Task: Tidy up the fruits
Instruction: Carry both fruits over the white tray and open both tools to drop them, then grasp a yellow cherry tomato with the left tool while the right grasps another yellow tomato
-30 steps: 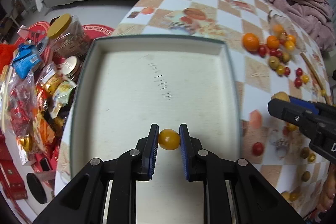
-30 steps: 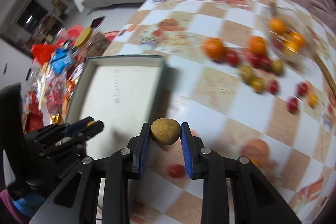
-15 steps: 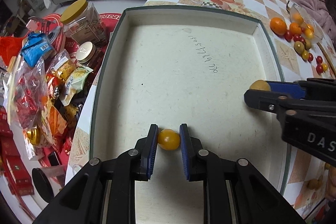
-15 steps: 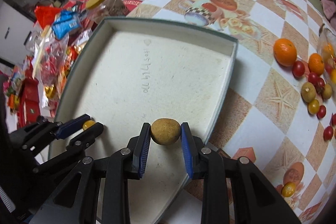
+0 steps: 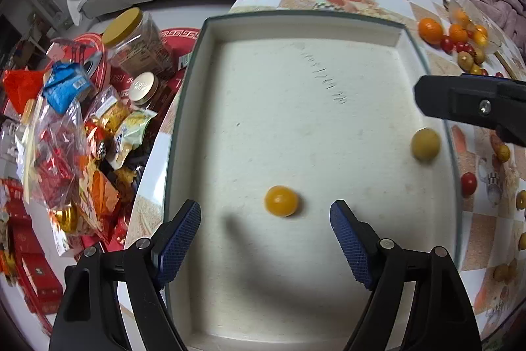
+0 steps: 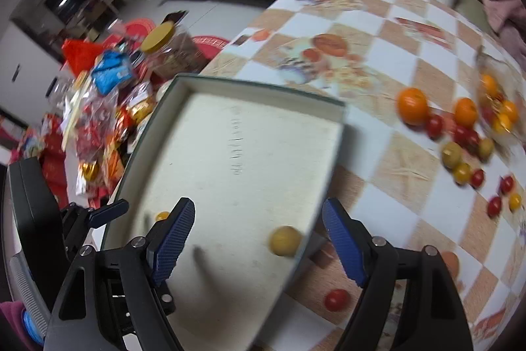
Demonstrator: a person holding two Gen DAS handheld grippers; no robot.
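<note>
left gripper (image 5: 264, 216) spread wide, holding nothing | yellow tomato (image 5: 281, 200) just ahead between its fingers on tray (image 5: 328, 28) floor | right gripper (image 6: 258, 219) spread wide | tan fruit (image 6: 285, 241) just ahead by tray's right wall | loose fruits (image 6: 460, 137) far right on table (image 6: 378, 61)

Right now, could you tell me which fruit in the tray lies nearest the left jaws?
The yellow-orange tomato; the dull olive fruit sits farther off by the tray's right wall.

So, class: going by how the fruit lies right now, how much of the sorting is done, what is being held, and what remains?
Done: two fruits lie in the tray, the yellow tomato and the tan fruit. In hand: nothing; the left gripper and right gripper are both open and empty. Left: most of the job, since the oranges and red tomatoes are scattered on the tablecloth.
</note>
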